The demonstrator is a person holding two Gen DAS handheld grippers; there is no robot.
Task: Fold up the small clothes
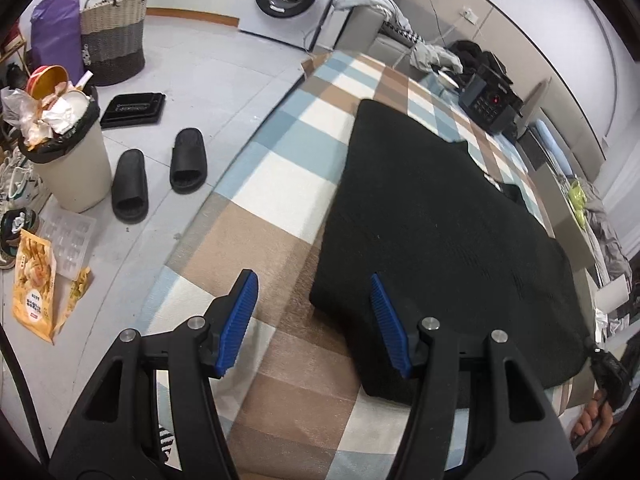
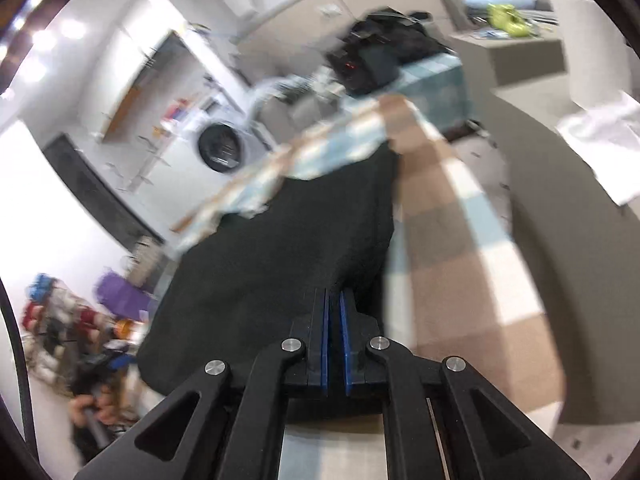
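Black knit garment (image 1: 440,216) lies spread flat on the checked blanket (image 1: 280,168). The left gripper (image 1: 312,320) tilts steeply down over the garment's near corner, its blue pads (image 1: 236,324) standing well apart with nothing between them. The right gripper (image 2: 334,336) slants down at the garment's near edge (image 2: 280,260), its pads pressed almost together; whether cloth is pinched there I cannot tell.
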